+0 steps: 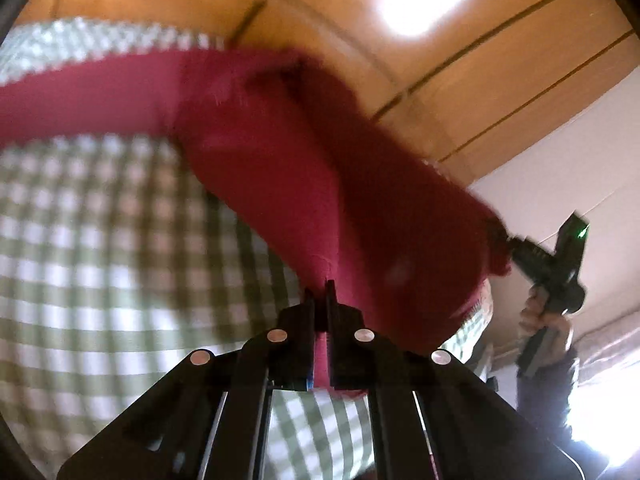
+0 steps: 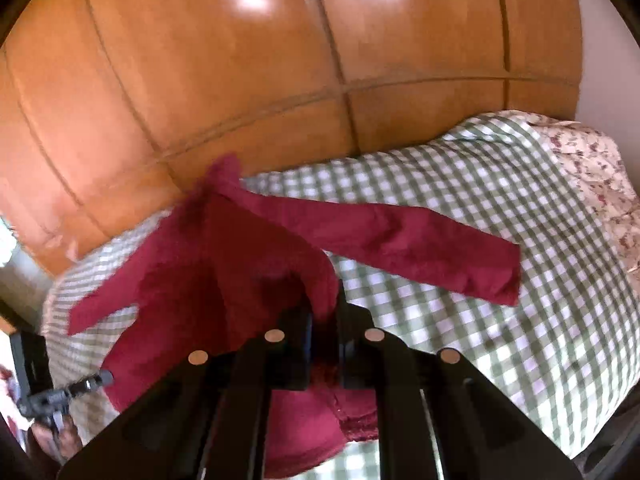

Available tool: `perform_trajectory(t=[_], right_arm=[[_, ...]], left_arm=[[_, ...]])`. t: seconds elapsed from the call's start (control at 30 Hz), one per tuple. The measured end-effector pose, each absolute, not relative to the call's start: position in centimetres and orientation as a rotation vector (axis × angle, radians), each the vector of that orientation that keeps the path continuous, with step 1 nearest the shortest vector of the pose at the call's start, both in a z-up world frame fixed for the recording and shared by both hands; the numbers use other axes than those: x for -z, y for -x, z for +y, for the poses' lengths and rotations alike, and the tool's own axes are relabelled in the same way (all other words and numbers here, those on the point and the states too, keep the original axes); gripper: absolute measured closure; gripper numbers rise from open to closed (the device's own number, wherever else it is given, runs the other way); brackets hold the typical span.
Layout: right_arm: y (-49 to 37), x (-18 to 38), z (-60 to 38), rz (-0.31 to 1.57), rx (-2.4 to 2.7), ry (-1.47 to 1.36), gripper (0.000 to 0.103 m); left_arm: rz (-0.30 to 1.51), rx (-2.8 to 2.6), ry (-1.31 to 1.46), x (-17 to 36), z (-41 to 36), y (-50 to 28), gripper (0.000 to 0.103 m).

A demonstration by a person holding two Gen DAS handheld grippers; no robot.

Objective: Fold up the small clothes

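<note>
A fold of the red garment [image 1: 320, 184] is pinched between the closed jaws of the left gripper [image 1: 320, 292], with cloth seen between its fingers. The closed jaws of the right gripper [image 2: 325, 308] are likewise clamped on another edge of the same garment [image 2: 248, 264]. The garment is held lifted between the two grippers above the green checked bedspread [image 2: 500, 184], one long sleeve [image 2: 400, 244] being trailed across it. In the left wrist view the right gripper [image 1: 508, 242] is seen gripping the far edge. A wooden wardrobe [image 2: 240, 80] is seen behind the bed.
</note>
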State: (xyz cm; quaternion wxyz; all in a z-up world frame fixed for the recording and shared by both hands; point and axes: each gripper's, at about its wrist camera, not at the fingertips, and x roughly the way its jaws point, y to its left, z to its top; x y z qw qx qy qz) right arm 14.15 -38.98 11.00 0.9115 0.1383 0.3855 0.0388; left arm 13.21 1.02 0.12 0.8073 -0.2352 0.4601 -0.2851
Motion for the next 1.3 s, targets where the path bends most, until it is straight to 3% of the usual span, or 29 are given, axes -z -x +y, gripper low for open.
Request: perform_trajectory(t=[0.23, 0.47, 0.53, 0.57, 0.6, 0.67, 0.77, 0.87, 1.17, 1.23, 1.3], right_arm=[[-7.3, -10.5, -35.7, 0.855, -0.237, -0.292, 0.095], [-1.1, -1.3, -32.2, 1.148, -0.296, -0.209, 0.093], [-0.3, 0.5, -31.8, 1.205, -0.288, -0.205, 0.09], [-0.2, 1.0, -31.7, 1.217, -0.273, -0.202, 0.088], [-0.2, 1.3, -31.9, 1.224, -0.252, -0.204, 0.076], [-0.7, 0.7, -32.4, 1.203, -0.192, -0.209, 0.063], [-1.6, -1.0, -32.0, 1.139, -0.162, -0.184, 0.061], [-2.9, -2.6, -29.9, 1.053, -0.161, -0.155, 0.045], [-7.7, 0.4, -17.2, 1.086, -0.384, -0.114, 0.04], [-7.6, 1.7, -16.2, 1.1, -0.381, -0.098, 0.035], [-7.8, 2.5, -15.4, 1.103, -0.371, -0.085, 0.023]], left_arm=[[0.978, 0.527, 0.495, -5.8, 11.2, -8.6, 0.1], [1.104, 0.37, 0.385, -1.2, 15.6, -3.6, 0.1], [1.146, 0.326, 0.415, 1.2, 16.3, -3.2, 0.082], [1.16, 0.31, 0.448, 2.1, 16.7, -2.7, 0.065], [1.17, 0.277, 0.486, 3.2, 17.4, -2.3, 0.061], [1.175, 0.239, 0.539, 4.5, 18.5, -2.1, 0.061], [1.131, 0.113, 0.622, 5.1, 21.0, -2.2, 0.06], [1.075, -0.038, 0.651, 5.1, 24.2, -2.7, 0.05], [0.927, -0.308, 0.731, 4.3, 33.5, -7.9, 0.049], [0.907, -0.345, 0.748, 4.1, 34.9, -9.8, 0.049], [0.89, -0.371, 0.758, 4.2, 36.0, -11.7, 0.049]])
